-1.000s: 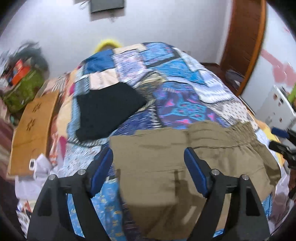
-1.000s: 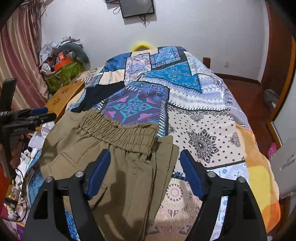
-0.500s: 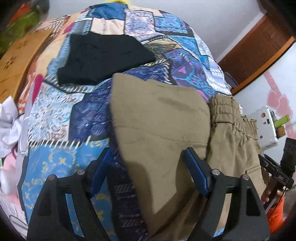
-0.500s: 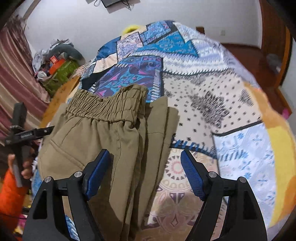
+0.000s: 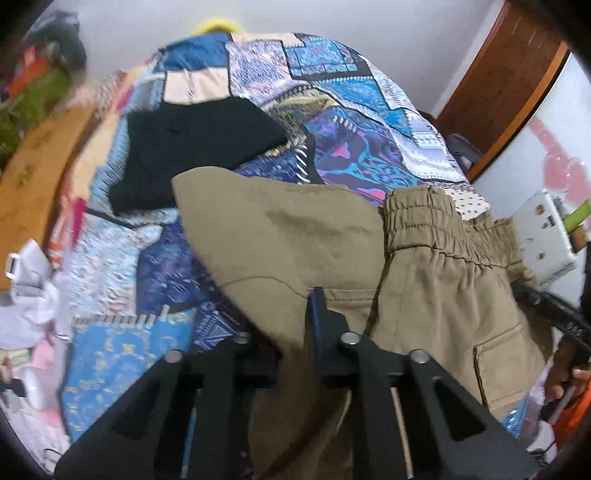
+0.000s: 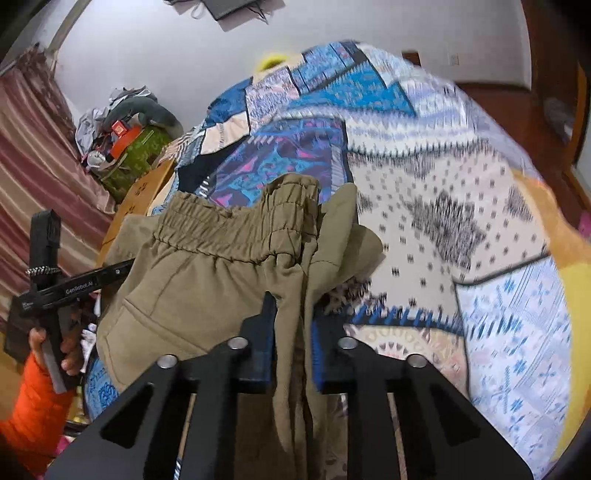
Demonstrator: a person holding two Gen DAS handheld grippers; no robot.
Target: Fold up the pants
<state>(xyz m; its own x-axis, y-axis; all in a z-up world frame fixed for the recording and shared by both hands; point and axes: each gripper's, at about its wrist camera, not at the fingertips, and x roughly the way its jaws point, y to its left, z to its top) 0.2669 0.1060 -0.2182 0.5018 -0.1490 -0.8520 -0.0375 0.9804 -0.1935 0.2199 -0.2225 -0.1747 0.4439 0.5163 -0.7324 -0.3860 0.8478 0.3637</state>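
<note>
White wall (image 6: 351,33), wooden door (image 5: 506,70), striped curtain (image 6: 33,155), patchwork bed (image 6: 461,192)

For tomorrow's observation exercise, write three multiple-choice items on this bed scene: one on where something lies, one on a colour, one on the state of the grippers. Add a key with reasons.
1. Where does the black garment lie relative to the pants?
A. On the patchwork bedspread, beyond the pants
B. On top of the pants
C. On the floor

2. What colour are the pants?
A. Navy
B. Khaki-olive
C. White

3. How are the two grippers set?
A. Both open, clear of the cloth
B. Only one is shut
C. Both shut on the pants

Key:
1 A: the left wrist view shows the black garment flat on the bedspread, past the pants' far edge.
2 B: both views show khaki-olive cloth with a gathered waistband.
3 C: the left gripper and right gripper each pinch pants fabric between their closed jaws.
</note>
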